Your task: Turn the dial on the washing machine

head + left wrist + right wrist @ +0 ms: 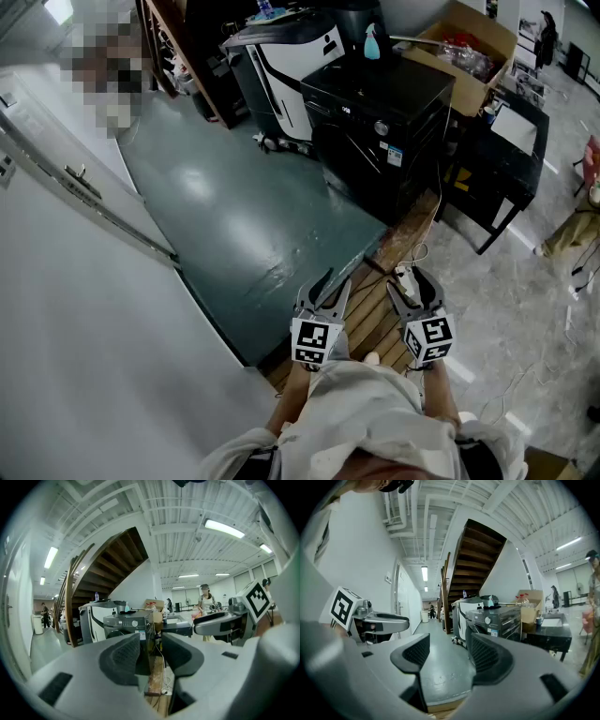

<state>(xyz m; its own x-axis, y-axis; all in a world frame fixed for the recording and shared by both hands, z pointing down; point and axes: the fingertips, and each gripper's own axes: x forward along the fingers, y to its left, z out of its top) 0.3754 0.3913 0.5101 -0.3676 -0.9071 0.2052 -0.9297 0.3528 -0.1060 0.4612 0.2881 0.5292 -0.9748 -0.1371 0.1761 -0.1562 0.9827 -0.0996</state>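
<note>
You are wearing the head camera, and it is looking forward and steeply down over your shoulders. The left gripper and right gripper are sitting low in its frame, with the washing machine well ahead near the top. Each gripper camera is riding behind its own jaws, looking almost level along them toward that far-off machine. All three views are sharing the machine and the cardboard box. Each gripper camera is also catching the other gripper at its edge.

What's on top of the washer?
A teal bottle near the back of the washer top, with a dark item by it. Too small to identify; behind them is hidden.
</note>
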